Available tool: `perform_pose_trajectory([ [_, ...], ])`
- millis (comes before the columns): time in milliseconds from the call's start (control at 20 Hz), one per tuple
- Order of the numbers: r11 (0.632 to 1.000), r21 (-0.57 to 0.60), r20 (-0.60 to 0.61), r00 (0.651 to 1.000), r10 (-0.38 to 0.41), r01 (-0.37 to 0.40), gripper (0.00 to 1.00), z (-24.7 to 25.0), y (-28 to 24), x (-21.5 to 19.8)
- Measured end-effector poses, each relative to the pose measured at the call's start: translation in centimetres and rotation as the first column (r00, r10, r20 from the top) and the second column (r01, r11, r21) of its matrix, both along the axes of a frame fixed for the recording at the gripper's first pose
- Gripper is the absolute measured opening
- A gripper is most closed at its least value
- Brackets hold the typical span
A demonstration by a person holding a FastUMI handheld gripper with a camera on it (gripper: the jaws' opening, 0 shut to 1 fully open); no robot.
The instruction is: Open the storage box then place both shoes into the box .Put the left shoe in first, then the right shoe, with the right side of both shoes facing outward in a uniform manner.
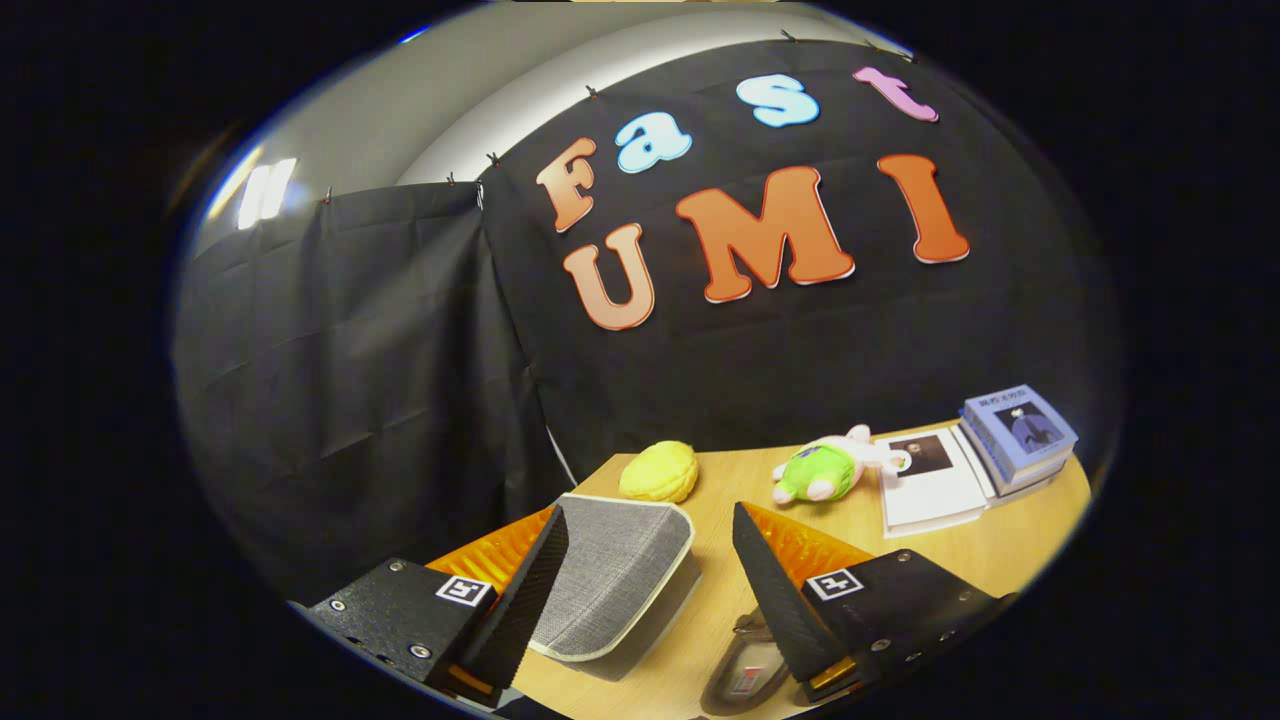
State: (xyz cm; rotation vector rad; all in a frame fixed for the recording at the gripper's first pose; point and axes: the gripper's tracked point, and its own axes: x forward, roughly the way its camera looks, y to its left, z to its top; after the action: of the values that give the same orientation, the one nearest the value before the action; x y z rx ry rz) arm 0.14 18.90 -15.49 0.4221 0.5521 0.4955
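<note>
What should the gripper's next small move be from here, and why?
Probably ease the gripper down and forward onto the grey box. Its fingers are spread with nothing held, the box's lid looks closed, and a shoe lies on the table by the right finger, so opening comes first.

Gripper (650,560): wedge-shaped ribbed fingers (528,590), angular housings with silver screws, square white fiducial tags (833,583), jaws spread apart.

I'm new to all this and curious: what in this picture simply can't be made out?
- Grey box, gripper view: the left finger covers its near side, so whether it is open stays hidden.
- Shoe: mostly behind the right finger.
- Book covers: too small to read.
- The open gripper grips nothing.
</note>
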Motion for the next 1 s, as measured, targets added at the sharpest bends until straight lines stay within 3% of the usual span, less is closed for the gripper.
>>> perform_pose_trajectory([
  [200, 0.991, 0.109, -0.181, 0.979, 0.096, -0.077, 0.99, -4.6, 3.6, -0.8],
  [600, 0.955, 0.265, -0.421, 0.875, 0.240, -0.135, 0.96, -12.5, 8.7, -2.3],
  [1000, 0.904, 0.426, -0.498, 0.827, 0.260, -0.028, 0.95, -14.9, 10.5, -1.4],
])
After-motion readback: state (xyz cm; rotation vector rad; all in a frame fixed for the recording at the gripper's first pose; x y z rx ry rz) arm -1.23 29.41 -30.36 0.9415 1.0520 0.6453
